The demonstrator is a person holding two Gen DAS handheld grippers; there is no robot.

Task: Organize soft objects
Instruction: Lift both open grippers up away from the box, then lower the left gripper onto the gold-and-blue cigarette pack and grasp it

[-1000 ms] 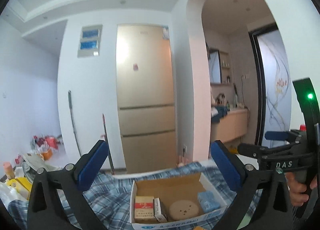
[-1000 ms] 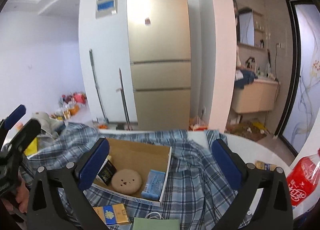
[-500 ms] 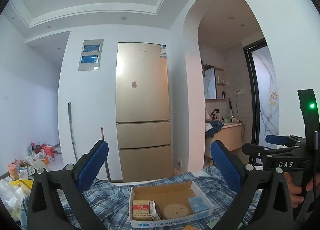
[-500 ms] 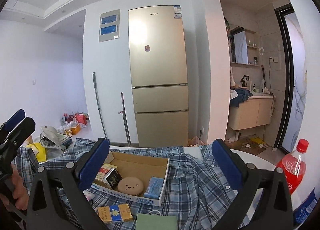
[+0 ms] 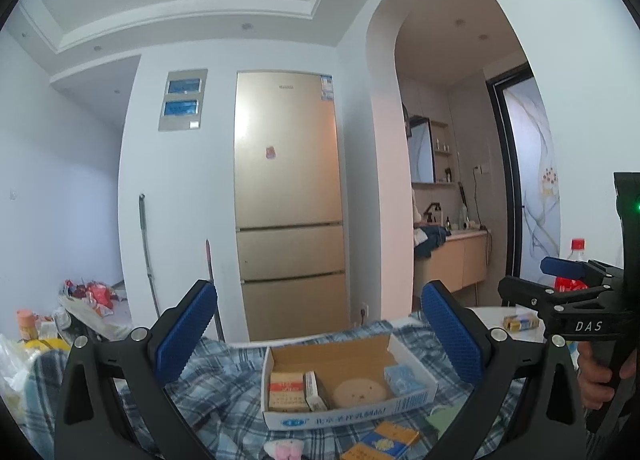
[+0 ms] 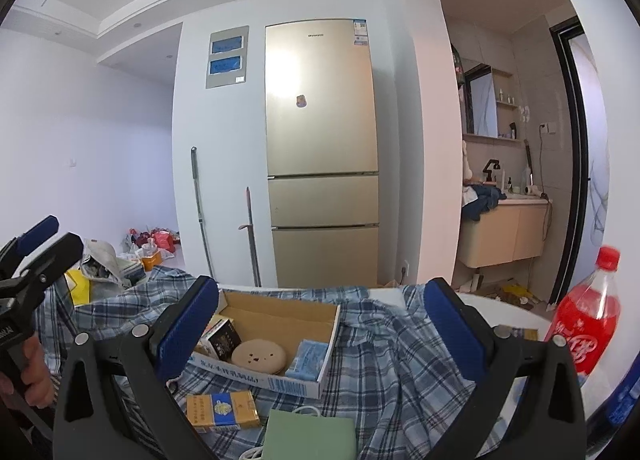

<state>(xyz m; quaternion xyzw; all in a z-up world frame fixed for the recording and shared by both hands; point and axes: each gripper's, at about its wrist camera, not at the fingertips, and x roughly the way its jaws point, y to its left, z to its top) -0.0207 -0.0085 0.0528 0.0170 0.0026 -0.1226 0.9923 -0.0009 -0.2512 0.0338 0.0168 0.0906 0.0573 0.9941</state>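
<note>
Both grippers hung wide open, empty: left gripper, right gripper. Plaid shirt lay spread on surface just below & ahead of both, cardboard box resting on it.

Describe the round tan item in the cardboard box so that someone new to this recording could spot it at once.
Start at the plaid cloth spread over the table, and find the open cardboard box lying on it. Inside, near the front wall, sits the round tan disc with small dark dots on top. It lies between a dark carton and a light blue packet, and is the only round thing there.
</note>
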